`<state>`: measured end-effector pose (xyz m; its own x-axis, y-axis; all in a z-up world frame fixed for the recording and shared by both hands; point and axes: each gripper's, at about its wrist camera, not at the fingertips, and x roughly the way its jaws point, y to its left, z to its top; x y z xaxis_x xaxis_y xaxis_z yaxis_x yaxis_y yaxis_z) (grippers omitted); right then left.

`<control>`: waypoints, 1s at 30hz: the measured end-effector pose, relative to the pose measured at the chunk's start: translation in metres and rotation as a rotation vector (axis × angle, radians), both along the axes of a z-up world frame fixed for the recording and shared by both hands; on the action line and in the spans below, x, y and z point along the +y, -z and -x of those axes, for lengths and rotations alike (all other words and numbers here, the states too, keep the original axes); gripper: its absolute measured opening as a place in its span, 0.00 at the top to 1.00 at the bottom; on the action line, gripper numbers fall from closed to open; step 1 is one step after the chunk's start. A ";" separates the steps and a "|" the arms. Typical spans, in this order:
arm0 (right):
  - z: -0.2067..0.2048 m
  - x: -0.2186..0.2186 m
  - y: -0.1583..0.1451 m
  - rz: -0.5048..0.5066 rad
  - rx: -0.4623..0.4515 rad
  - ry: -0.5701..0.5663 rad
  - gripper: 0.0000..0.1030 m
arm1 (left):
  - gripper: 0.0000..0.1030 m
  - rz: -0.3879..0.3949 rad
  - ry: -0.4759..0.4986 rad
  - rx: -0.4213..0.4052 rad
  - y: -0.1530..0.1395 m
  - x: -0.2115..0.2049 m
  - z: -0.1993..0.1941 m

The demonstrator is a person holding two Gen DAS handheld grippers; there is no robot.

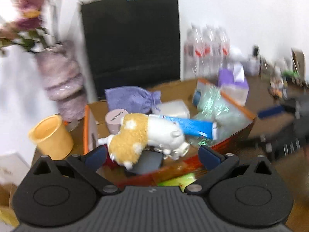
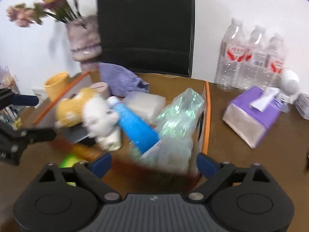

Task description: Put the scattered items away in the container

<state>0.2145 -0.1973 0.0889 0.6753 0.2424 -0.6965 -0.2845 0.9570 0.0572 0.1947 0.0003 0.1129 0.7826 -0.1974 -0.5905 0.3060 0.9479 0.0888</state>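
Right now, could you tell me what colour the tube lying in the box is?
The tube is bright blue with a white cap end, clearest in the right wrist view.

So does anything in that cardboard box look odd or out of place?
The fluffy white-and-tan plush toy lies tipped on top of the pile in the orange-edged cardboard box, and the blue tube leans slantwise. A green packet lies outside the box.

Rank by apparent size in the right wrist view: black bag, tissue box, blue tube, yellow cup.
1. black bag, clearly largest.
2. tissue box.
3. blue tube.
4. yellow cup; it sits farther back, so its rank below the tube is unsure.
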 end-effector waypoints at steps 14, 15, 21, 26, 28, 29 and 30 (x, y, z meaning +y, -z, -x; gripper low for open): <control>0.172 0.008 0.072 -0.018 -0.120 0.166 0.00 | 0.00 0.085 -0.308 0.063 0.090 0.010 0.156; 0.178 0.010 0.077 -0.016 -0.123 0.177 0.00 | 0.00 0.060 -0.312 0.054 0.093 0.008 0.160; 0.187 0.020 0.091 0.026 -0.104 0.188 0.00 | 0.00 0.054 -0.310 0.060 0.101 0.009 0.165; 0.187 0.021 0.096 0.023 -0.082 0.201 0.00 | 0.00 0.073 -0.307 0.074 0.109 0.004 0.166; 0.187 0.021 0.096 0.028 -0.082 0.206 0.00 | 0.00 0.059 -0.312 0.072 0.110 0.002 0.165; 0.187 0.021 0.096 0.029 -0.082 0.206 0.00 | 0.00 0.053 -0.316 0.073 0.112 0.001 0.165; 0.187 0.021 0.096 0.029 -0.081 0.206 0.00 | 0.00 0.053 -0.320 0.069 0.112 0.000 0.165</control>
<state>0.0274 -0.1759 -0.0072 0.7629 0.0739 -0.6423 -0.0849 0.9963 0.0138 0.0295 0.0008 0.0005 0.7680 0.0201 -0.6401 -0.0042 0.9996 0.0263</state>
